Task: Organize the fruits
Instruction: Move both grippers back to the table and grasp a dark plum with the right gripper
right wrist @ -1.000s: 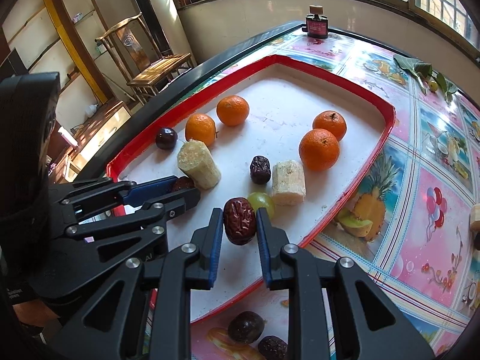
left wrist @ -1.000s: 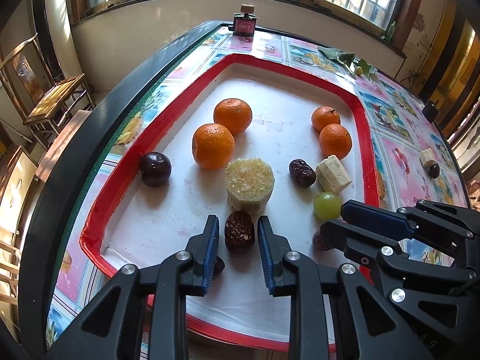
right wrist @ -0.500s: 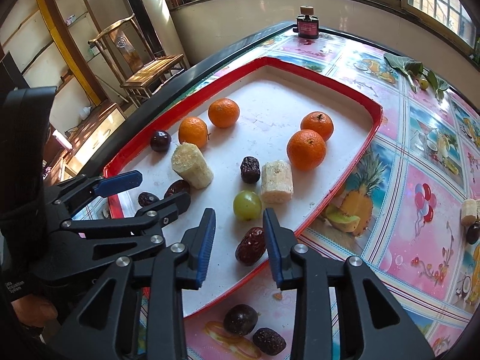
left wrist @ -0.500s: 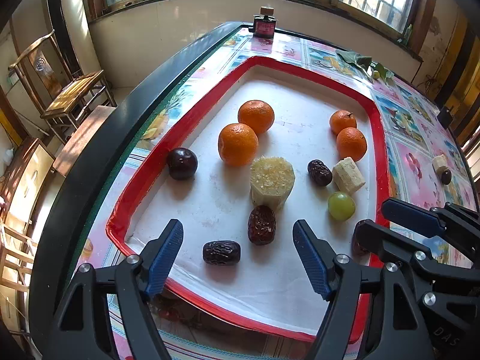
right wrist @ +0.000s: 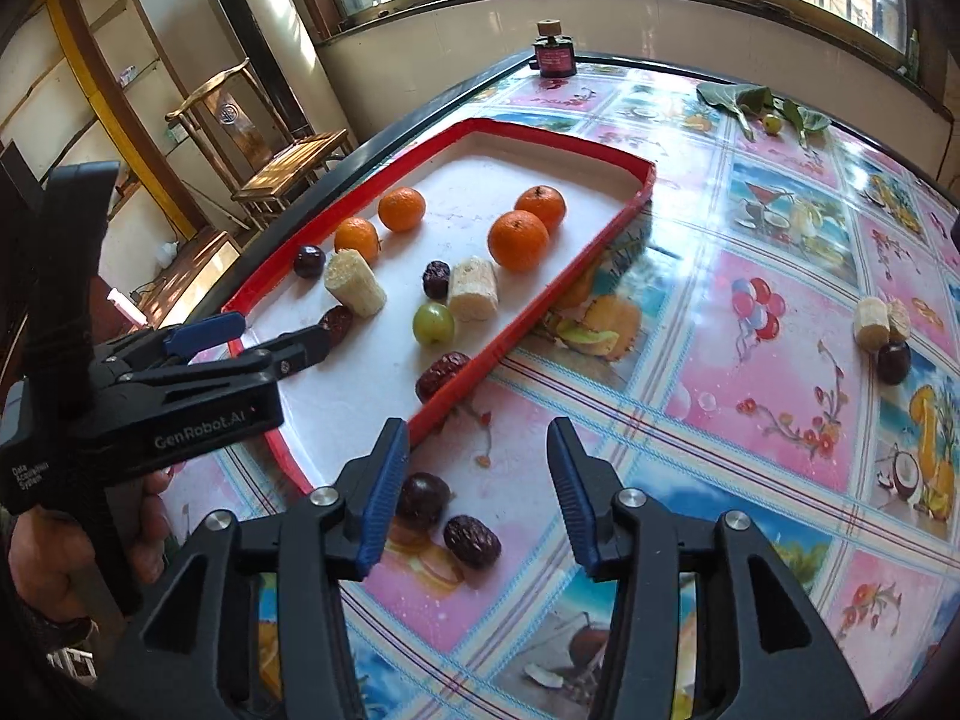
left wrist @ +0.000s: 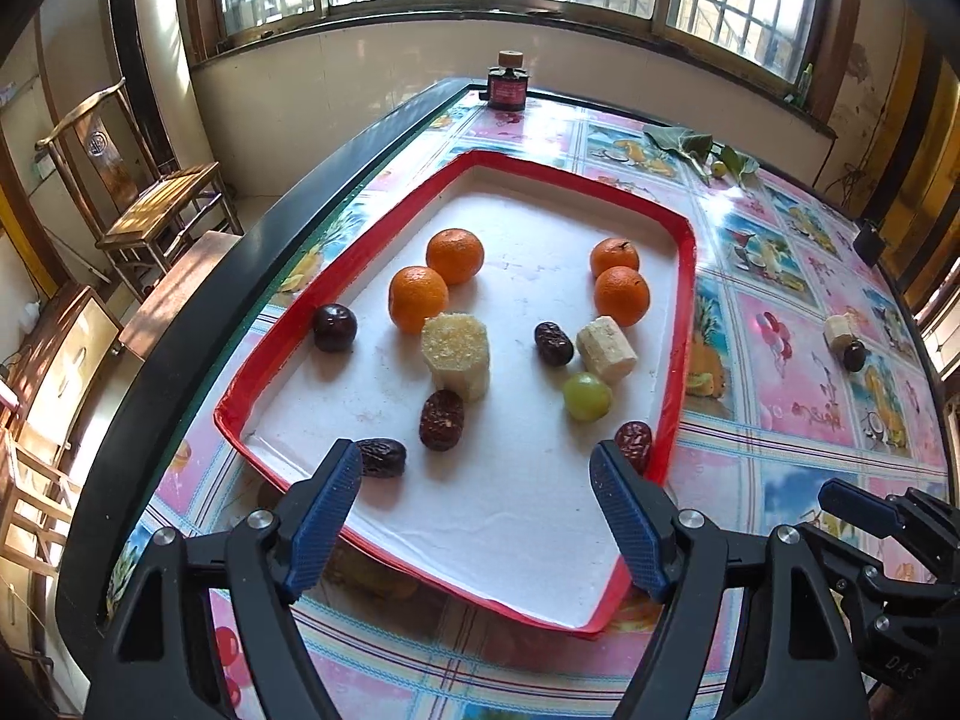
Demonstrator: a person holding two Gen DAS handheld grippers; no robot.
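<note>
A red-rimmed white tray (left wrist: 681, 324) holds several oranges (left wrist: 418, 298), two sugarcane pieces (left wrist: 456, 354), a green grape (left wrist: 587, 397), a dark plum (left wrist: 334, 327) and several red dates (left wrist: 441, 420). One date (right wrist: 443, 373) lies against the tray's near right rim. My left gripper (left wrist: 474, 516) is open and empty above the tray's near end. My right gripper (right wrist: 477, 495) is open and empty over the tablecloth, above a plum (right wrist: 422, 501) and a date (right wrist: 471, 541) that lie outside the tray.
A sugarcane piece (right wrist: 871, 324) and a dark plum (right wrist: 893, 362) lie on the tablecloth at the right. A small dark bottle (right wrist: 553, 51) stands at the far edge, with green leaves (right wrist: 756, 102) near it. A wooden chair (left wrist: 159, 192) stands left of the table.
Both grippers opened, let go of their dates in the tray and pulled back. The right one moved off the tray to over the tablecloth.
</note>
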